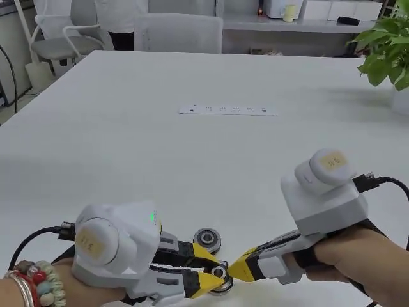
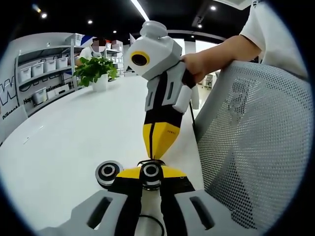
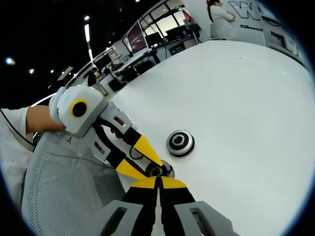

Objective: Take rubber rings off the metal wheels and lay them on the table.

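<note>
The left gripper point(image 2: 150, 173) is clamped on a metal wheel point(image 3: 160, 170), and its yellow-tipped jaws are held part-open by the wheel's width, one on either side. Straight opposite, the right gripper point(image 3: 157, 183) is pointed nose-first at that same wheel. Its jaws are pressed together with only a thin seam between them, and the tip is set against the rim. Whether anything is nipped in that tip cannot be told.

The clamped wheel is held low over the near edge of the white table point(image 1: 192, 160). Just beside it, on the side away from the person, a second wheel point(image 1: 208, 238) is lying flat on the table, apart from both grippers. A dark rubber ring point(image 3: 169, 143) is seated round its rim.

Well beyond the clamped wheel, out in mid-table, a white power strip point(image 1: 227, 110) is seen. Far off past it to the right, a potted plant point(image 1: 386, 51) is picked up at the table's edge. On the person's side of the clamped wheel, a grey mesh chair back point(image 2: 251, 142) is close by. Bead bracelets point(image 1: 32, 281) are worn on the wrist behind the left gripper.
</note>
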